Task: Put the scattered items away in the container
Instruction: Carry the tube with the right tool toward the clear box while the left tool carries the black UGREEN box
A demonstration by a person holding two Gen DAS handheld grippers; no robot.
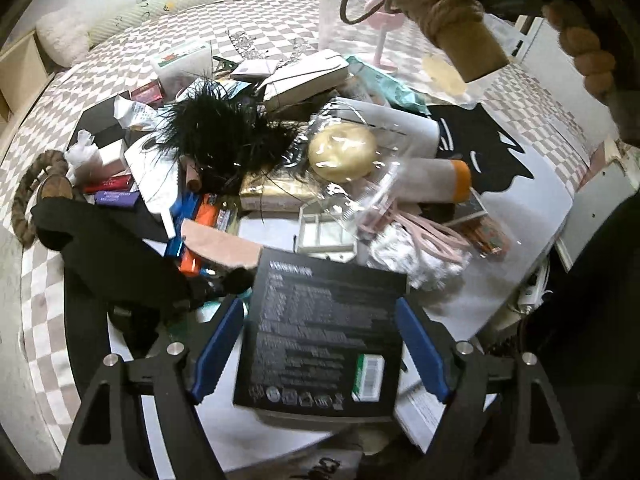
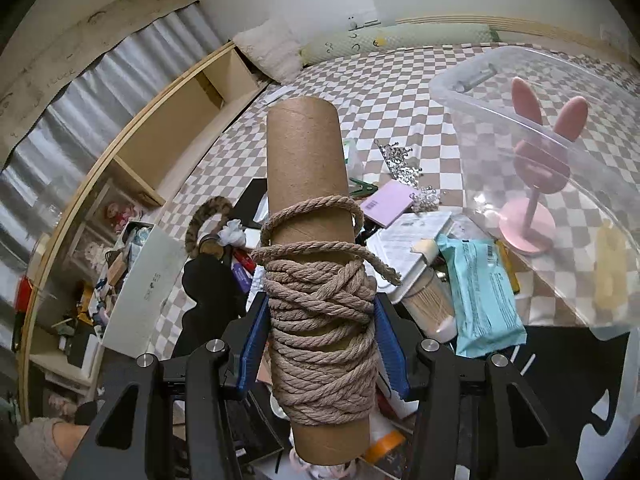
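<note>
- Checkered beige-and-white bedding (image 1: 280, 12) spreads under everything, with a heap of clutter piled on it and a wooden shelf unit (image 2: 168, 136) along the wall at nine o'clock in the right wrist view.
- Held up in the right gripper (image 2: 320, 344) is a brown cardboard tube wound with tan twisted rope (image 2: 316, 280); the blue pads press on the rope windings from both sides, so this gripper is clenched on the tube. In the left wrist view the same tube hangs at one o'clock, above the heap.
- At two o'clock from the tube sits the clear plastic storage bin (image 2: 480, 92), already holding a pink bunny-eared stand (image 2: 536, 184).
- Just beside the bin at four o'clock lies a teal foil packet (image 2: 480, 288).
- Between the fingers of the left gripper (image 1: 320, 352) lies a flat black box with white print (image 1: 328, 328); a gap shows on each side of it, so the jaws stand released and wide, touching nothing I can see.
- Beyond the black box, at twelve o'clock, a round yellowish lump in clear wrap (image 1: 344, 152) and a black feathery tuft (image 1: 224, 136) crowd the middle of the heap.
- White crumpled plastic with pink cords (image 1: 420, 248) lies at one o'clock, near the box's far corner.
</note>
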